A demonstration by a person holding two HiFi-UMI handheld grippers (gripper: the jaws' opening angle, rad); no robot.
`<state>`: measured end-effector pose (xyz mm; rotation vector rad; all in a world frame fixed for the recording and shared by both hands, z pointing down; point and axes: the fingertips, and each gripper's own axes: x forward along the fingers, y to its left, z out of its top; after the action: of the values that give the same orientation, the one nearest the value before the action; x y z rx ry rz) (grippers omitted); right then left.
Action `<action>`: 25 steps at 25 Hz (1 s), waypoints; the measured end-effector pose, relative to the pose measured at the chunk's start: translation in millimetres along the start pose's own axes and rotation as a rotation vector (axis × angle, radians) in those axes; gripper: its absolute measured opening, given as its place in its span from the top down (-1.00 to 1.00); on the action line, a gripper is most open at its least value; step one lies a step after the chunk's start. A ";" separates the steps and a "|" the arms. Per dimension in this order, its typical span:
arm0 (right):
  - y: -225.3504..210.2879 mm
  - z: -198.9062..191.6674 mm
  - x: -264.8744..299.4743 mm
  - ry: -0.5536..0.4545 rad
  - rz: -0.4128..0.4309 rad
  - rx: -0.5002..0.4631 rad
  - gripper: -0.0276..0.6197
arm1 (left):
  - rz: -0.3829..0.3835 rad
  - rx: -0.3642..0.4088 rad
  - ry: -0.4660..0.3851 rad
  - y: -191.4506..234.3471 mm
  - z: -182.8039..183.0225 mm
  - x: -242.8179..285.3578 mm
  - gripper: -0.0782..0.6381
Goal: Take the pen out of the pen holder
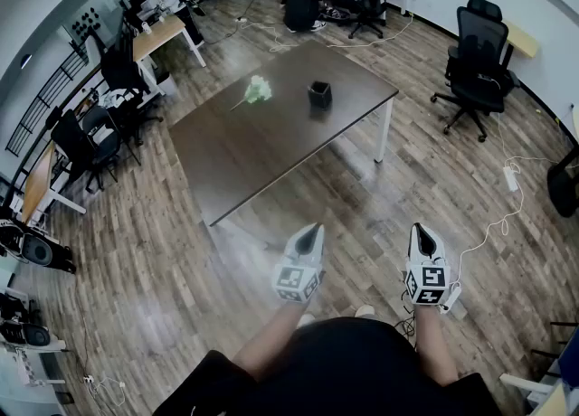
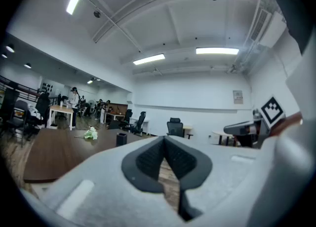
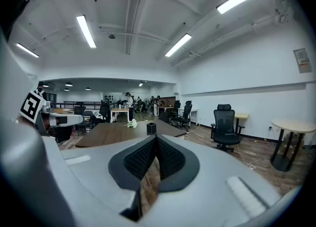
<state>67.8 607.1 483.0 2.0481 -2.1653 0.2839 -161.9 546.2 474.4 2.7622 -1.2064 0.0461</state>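
Observation:
The black pen holder (image 1: 319, 94) stands on the far part of a dark brown table (image 1: 271, 147), well ahead of both grippers; it is too far off to make out a pen in it. It also shows small in the left gripper view (image 2: 121, 139) and the right gripper view (image 3: 151, 128). My left gripper (image 1: 312, 230) and right gripper (image 1: 422, 230) are held side by side over the wooden floor, short of the table's near edge. Both are shut with nothing between the pads (image 2: 150, 158) (image 3: 139, 158).
A white flower (image 1: 259, 89) lies on the table left of the holder. Black office chairs (image 1: 475, 52) stand at the right, and a white cable with a power strip (image 1: 509, 177) trails on the floor. More desks (image 1: 163, 36) and people are at the back left.

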 end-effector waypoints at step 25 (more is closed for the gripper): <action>-84.4 -13.8 28.8 -0.023 0.041 0.020 0.91 | -0.004 0.036 0.005 -59.6 -19.3 101.4 0.78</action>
<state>150.0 578.1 506.3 2.0294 -2.2290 0.2899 -48.9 514.9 495.3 2.7934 -1.2108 0.0743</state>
